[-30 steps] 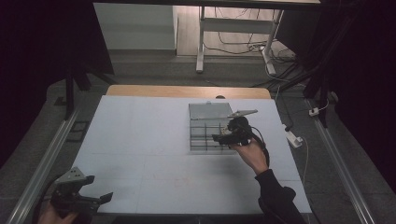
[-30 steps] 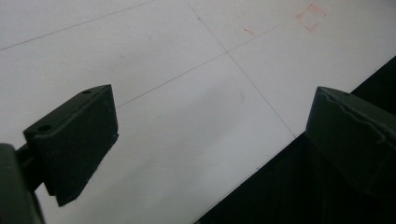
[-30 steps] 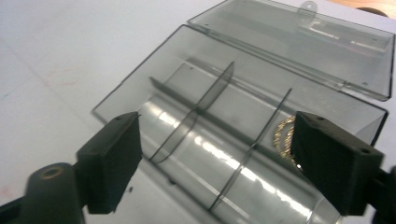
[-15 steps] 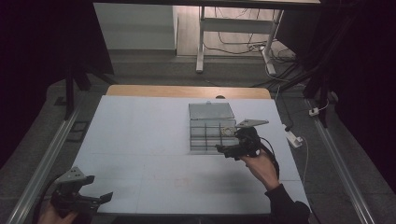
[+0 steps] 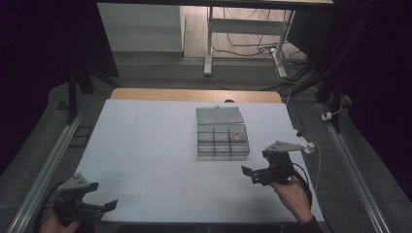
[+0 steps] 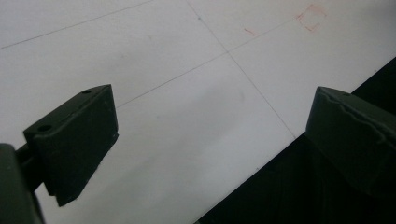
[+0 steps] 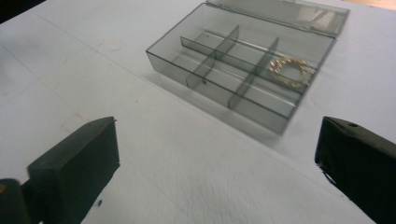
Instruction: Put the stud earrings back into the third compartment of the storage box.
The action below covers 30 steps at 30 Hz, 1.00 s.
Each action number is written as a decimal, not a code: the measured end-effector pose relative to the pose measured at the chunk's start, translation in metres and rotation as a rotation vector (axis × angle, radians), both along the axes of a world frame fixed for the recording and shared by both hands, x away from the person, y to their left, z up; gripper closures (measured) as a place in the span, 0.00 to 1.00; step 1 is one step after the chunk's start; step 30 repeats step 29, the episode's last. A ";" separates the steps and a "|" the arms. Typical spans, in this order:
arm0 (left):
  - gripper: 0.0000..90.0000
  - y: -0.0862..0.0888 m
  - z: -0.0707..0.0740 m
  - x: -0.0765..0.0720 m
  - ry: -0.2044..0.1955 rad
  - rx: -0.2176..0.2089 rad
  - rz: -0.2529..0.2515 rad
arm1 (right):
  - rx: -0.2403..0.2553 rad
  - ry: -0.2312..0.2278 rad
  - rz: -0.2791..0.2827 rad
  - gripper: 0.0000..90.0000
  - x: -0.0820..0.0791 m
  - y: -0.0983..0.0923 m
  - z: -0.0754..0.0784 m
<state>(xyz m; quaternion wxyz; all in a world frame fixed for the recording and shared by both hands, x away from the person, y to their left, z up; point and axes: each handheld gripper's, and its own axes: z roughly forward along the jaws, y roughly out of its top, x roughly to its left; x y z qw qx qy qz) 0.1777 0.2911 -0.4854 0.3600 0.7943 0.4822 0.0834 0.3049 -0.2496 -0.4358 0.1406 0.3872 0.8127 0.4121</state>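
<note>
A clear grey compartment box [image 5: 222, 141] lies right of centre on the white table, its lid [image 5: 219, 115] folded open at the far side. A gold ring [image 5: 236, 135] rests in its far right compartment. My right gripper [image 5: 250, 175] hovers in front of the box's near right corner, apart from it. Its jaws have just been opening and stand open with nothing between them. In the right gripper view the box [image 7: 219, 77] and the ring [image 7: 292, 70] lie ahead of the right gripper [image 7: 217, 168]. My left gripper [image 5: 103, 195] is open and holds nothing at the near left corner, and the left gripper [image 6: 215, 135] straddles the table's front edge.
A white plug and cable [image 5: 306, 144] lie by the table's right edge. A wooden strip [image 5: 194, 94] borders the far side. Metal rails [image 5: 46, 170] run along both sides. Faint red marks [image 6: 313, 16] sit on the sheet near the front.
My right gripper has drawn back from over the box towards the near right, and its jaws have spread wider. The left gripper has stayed put.
</note>
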 end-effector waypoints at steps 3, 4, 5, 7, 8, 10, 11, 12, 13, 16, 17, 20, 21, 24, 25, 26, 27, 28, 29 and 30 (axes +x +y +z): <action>0.03 0.000 0.000 0.000 0.000 -0.002 0.002 | -0.005 -0.006 -0.023 0.00 -0.012 -0.010 0.001; 0.03 0.000 0.000 0.000 0.000 -0.002 0.003 | -0.005 -0.009 -0.032 0.00 -0.016 -0.013 0.001; 0.03 0.000 0.000 0.000 0.000 -0.003 0.003 | -0.005 -0.012 -0.039 0.00 -0.019 -0.016 0.000; 0.03 0.000 0.000 0.000 0.001 -0.003 0.003 | -0.005 -0.020 -0.059 0.00 -0.027 -0.022 -0.001; 0.03 0.001 0.000 0.000 0.001 -0.004 0.004 | -0.009 -0.020 -0.068 0.00 -0.030 -0.025 -0.002; 0.03 0.001 0.000 0.000 0.001 -0.005 0.005 | -0.024 -0.019 -0.089 0.00 -0.037 -0.031 -0.004; 0.02 0.001 0.000 0.000 0.002 -0.005 0.004 | -0.023 -0.012 -0.099 0.00 -0.040 -0.033 -0.005; 0.02 0.001 0.000 0.000 0.002 -0.005 0.005 | -0.024 -0.009 -0.106 0.00 -0.043 -0.036 -0.007; 0.02 0.001 0.000 0.000 0.003 -0.004 0.005 | -0.030 -0.003 -0.112 0.00 -0.045 -0.038 -0.008; 0.02 0.002 0.000 0.000 0.004 -0.010 0.009 | -0.039 0.011 -0.131 0.00 -0.052 -0.044 -0.013; 0.02 0.002 0.000 0.000 0.004 -0.010 0.010 | -0.040 0.021 -0.133 0.00 -0.054 -0.045 -0.014; 0.02 0.003 0.000 0.000 0.006 -0.012 0.012 | -0.051 0.038 -0.136 0.00 -0.060 -0.049 -0.017; 0.02 0.003 0.000 0.000 0.006 -0.012 0.013 | -0.053 0.045 -0.134 0.00 -0.062 -0.049 -0.018; 0.02 0.002 0.000 0.000 0.006 -0.012 0.015 | -0.075 0.071 -0.127 0.00 -0.067 -0.050 -0.020; 0.02 0.002 0.000 0.000 0.006 -0.011 0.015 | -0.078 0.068 -0.129 0.00 -0.068 -0.050 -0.020; 0.02 0.002 0.000 0.000 0.007 -0.009 0.016 | -0.075 0.066 -0.132 0.00 -0.069 -0.050 -0.020; 0.02 0.002 0.000 0.000 0.006 -0.010 0.016 | -0.076 0.074 -0.131 0.00 -0.069 -0.050 -0.020; 0.02 0.002 0.000 0.000 0.005 -0.013 0.016 | -0.079 0.079 -0.131 0.00 -0.069 -0.050 -0.021; 0.02 0.002 0.000 0.001 0.005 -0.014 0.017 | -0.079 0.075 -0.133 0.00 -0.069 -0.051 -0.021; 0.02 0.002 0.000 0.001 0.005 -0.014 0.017 | -0.079 0.075 -0.133 0.00 -0.069 -0.051 -0.021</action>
